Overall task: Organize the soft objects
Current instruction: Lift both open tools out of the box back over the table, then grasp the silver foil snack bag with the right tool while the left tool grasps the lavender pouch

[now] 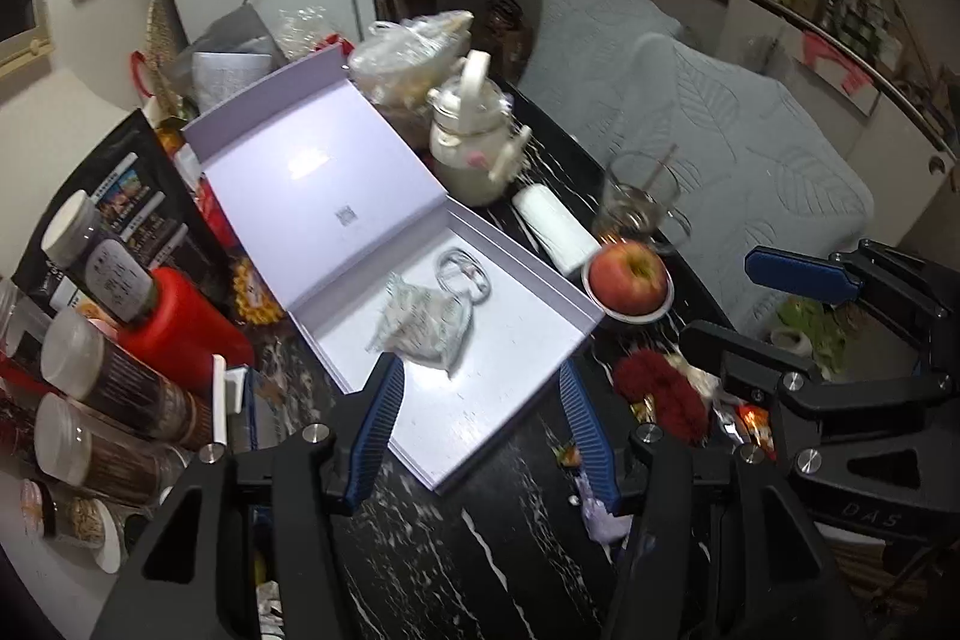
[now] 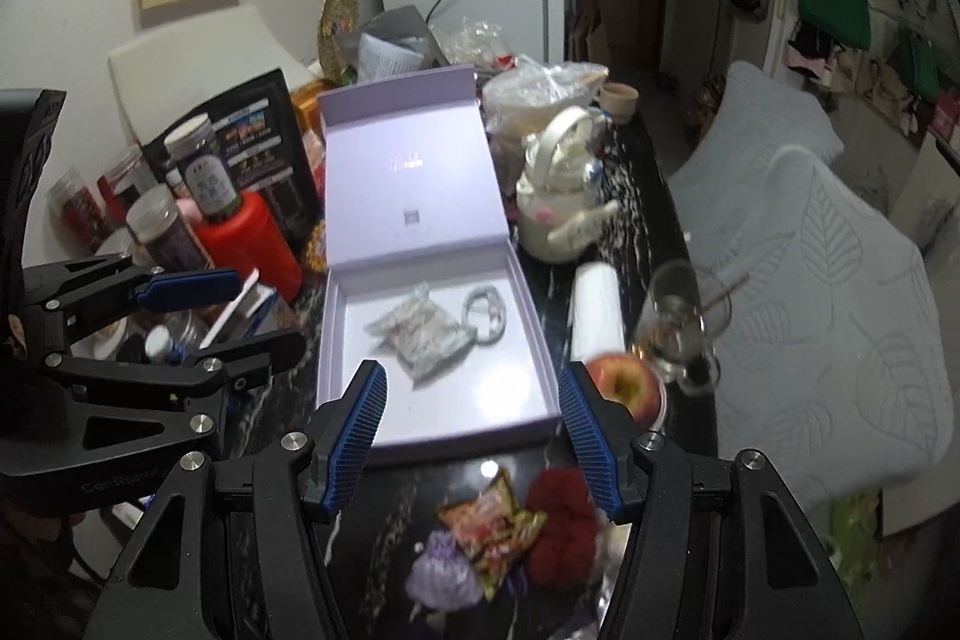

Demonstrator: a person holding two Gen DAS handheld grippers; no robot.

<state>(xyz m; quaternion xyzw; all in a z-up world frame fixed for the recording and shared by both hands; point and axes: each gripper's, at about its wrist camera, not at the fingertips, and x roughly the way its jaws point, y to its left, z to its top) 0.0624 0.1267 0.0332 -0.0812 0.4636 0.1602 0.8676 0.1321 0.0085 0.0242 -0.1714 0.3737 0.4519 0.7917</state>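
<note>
An open lavender box (image 1: 528, 340) (image 2: 528, 316) lies on the black marbled table, lid leaning back. Inside lie a silvery crinkled packet (image 1: 420, 325) (image 2: 423, 334) and a clear ring-shaped hair tie (image 1: 465, 277) (image 2: 486, 313). In front of the box lie a red fluffy scrunchie (image 2: 561, 526) (image 1: 657, 388), a colourful snack packet (image 2: 495, 526) and a lavender scrunchie (image 2: 441, 571) (image 1: 600, 517). My left gripper (image 1: 480, 430) is open and empty over the box's near edge. My right gripper (image 2: 474, 445) is open and empty above the loose items.
An apple on a small dish (image 1: 629, 277) (image 2: 624, 385), a glass mug (image 1: 642, 202), a white roll (image 1: 555, 226) and a cream teapot (image 1: 471, 142) stand right of the box. A red bottle (image 1: 180, 322) and several jars (image 1: 102, 370) crowd the left. Grey cushions (image 2: 828, 304) lie beyond the table.
</note>
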